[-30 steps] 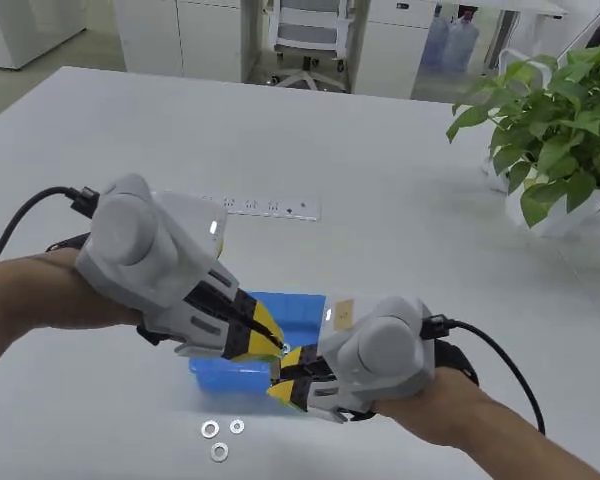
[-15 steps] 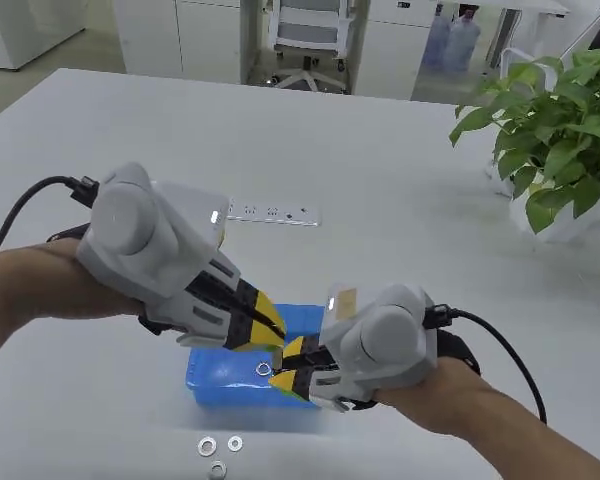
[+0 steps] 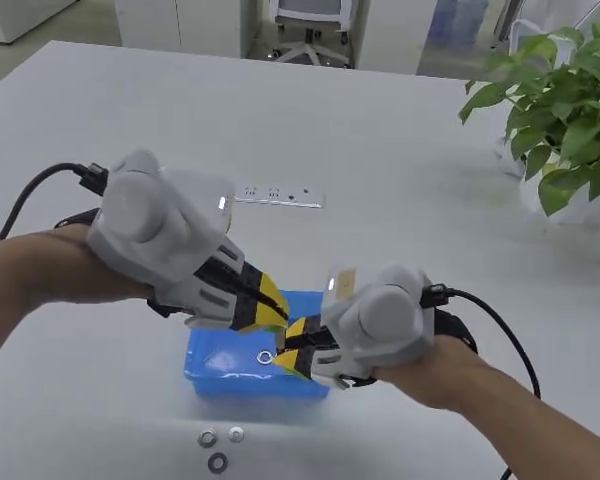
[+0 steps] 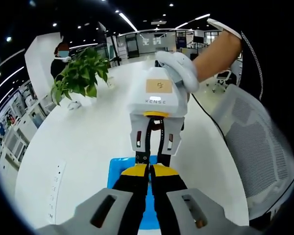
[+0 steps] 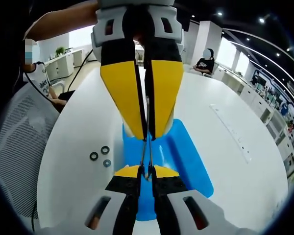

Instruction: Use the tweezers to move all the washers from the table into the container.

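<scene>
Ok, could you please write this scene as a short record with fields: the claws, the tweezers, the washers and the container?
left claw: shut on the tweezers
right claw: shut on the same tweezers, tip to tip with the left claw
container: blue, open, under both claws
single washer: over the container's inside; held or lying, cannot tell
loose washers: three, close together on the table, near the container's front
power strip: beyond the container
plant: far right corner
</scene>
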Tool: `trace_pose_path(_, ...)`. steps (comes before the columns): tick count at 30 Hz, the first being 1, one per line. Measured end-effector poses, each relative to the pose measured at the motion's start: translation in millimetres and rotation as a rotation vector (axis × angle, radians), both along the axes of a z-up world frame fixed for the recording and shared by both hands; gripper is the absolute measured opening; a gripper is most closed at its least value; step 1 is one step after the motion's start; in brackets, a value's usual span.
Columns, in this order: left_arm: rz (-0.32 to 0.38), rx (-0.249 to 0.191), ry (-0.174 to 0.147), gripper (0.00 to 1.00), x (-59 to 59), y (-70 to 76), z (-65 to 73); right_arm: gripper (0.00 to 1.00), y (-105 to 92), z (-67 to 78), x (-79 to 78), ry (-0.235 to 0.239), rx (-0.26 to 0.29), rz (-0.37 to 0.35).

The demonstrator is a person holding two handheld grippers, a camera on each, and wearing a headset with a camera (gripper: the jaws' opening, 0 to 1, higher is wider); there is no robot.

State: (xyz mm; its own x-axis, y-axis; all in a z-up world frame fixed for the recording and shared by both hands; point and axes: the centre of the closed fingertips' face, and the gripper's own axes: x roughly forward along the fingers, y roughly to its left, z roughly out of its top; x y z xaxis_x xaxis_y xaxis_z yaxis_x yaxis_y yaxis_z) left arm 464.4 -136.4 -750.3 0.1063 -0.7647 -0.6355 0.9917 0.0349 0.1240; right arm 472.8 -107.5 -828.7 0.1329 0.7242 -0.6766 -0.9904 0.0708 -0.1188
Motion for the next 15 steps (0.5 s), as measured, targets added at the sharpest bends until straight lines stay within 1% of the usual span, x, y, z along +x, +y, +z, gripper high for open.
trace_pose_path(4,0.006,0.002,0.005,0.06,4.9,-0.6,-7.2,0.1,-0.5,-8.3,4.7,0.006,-0.009,0.002)
trace_pose_path(9,0.016,0.004,0.011,0.06,9.7,-2.4,-16.6,0.11,-1.7,-18.0,8.5,0.027,-0.025,0.001)
trace_pose_path(15,0.027,-0.002,0.02,0.06,13.3,-3.3,-21.4,0.11,-2.2,-23.2,11.9,0.039,-0.027,-0.003)
